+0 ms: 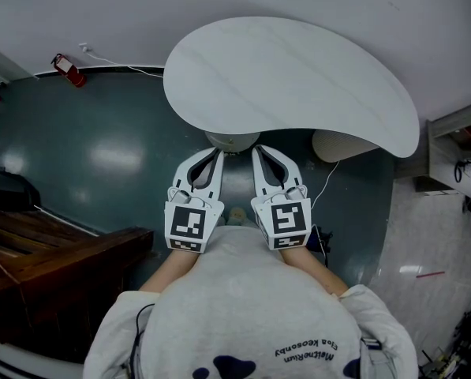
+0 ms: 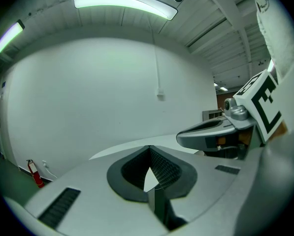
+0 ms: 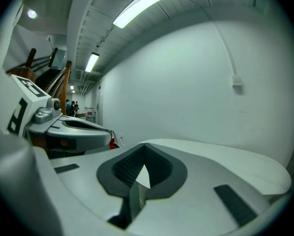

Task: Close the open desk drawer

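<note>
A white desk (image 1: 290, 81) with a curved, kidney-shaped top stands in front of me against the white wall. No drawer shows in any view; only pale rounded parts (image 1: 233, 140) peek out under the top's near edge. My left gripper (image 1: 217, 155) and right gripper (image 1: 256, 152) hang side by side just short of that edge, close to my chest. Both are shut with nothing between the jaws. In the left gripper view its tips (image 2: 149, 149) meet over the desk top. In the right gripper view its tips (image 3: 144, 146) meet as well.
A red fire extinguisher (image 1: 68, 69) lies by the wall at far left. Dark wooden furniture (image 1: 54, 263) stands at my left. A metal shelf unit (image 1: 456, 152) is at the right, and a white cable (image 1: 327, 184) runs down beside the desk. The floor is dark green.
</note>
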A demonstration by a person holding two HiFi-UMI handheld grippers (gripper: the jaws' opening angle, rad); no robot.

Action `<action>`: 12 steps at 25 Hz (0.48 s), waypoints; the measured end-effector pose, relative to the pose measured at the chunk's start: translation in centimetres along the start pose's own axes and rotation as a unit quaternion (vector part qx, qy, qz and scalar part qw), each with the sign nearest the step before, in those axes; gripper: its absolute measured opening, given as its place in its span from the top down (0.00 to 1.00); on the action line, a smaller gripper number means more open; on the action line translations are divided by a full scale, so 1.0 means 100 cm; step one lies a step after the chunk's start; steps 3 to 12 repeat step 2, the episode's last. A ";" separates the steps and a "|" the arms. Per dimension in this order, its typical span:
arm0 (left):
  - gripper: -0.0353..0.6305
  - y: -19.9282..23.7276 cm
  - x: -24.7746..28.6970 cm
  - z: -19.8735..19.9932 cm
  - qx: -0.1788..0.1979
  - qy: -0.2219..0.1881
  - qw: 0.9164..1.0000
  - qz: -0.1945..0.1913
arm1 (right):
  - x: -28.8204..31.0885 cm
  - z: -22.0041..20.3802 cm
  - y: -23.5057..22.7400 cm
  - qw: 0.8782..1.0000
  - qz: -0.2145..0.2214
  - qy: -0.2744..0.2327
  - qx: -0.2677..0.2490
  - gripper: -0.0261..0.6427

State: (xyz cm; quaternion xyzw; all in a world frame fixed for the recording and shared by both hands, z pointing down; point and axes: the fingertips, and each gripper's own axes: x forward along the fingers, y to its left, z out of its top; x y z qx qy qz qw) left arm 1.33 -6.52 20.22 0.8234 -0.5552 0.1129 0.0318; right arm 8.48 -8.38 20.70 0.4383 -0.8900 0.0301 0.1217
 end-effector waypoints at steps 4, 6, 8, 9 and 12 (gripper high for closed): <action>0.94 0.001 0.000 -0.001 0.000 0.001 1.000 -0.001 | 0.001 -0.001 0.001 1.000 0.001 0.002 -0.002 0.94; 0.94 0.001 0.000 -0.001 0.000 0.001 1.000 -0.001 | 0.001 -0.001 0.001 1.000 0.001 0.002 -0.002 0.94; 0.94 0.001 0.000 -0.001 0.000 0.001 1.000 -0.001 | 0.001 -0.001 0.001 1.000 0.001 0.002 -0.002 0.94; 0.94 0.001 0.000 -0.001 0.000 0.001 1.000 -0.001 | 0.001 -0.001 0.001 1.000 0.001 0.002 -0.002 0.94; 0.94 0.001 0.000 -0.001 0.000 0.001 1.000 -0.001 | 0.001 -0.001 0.001 1.000 0.001 0.002 -0.002 0.94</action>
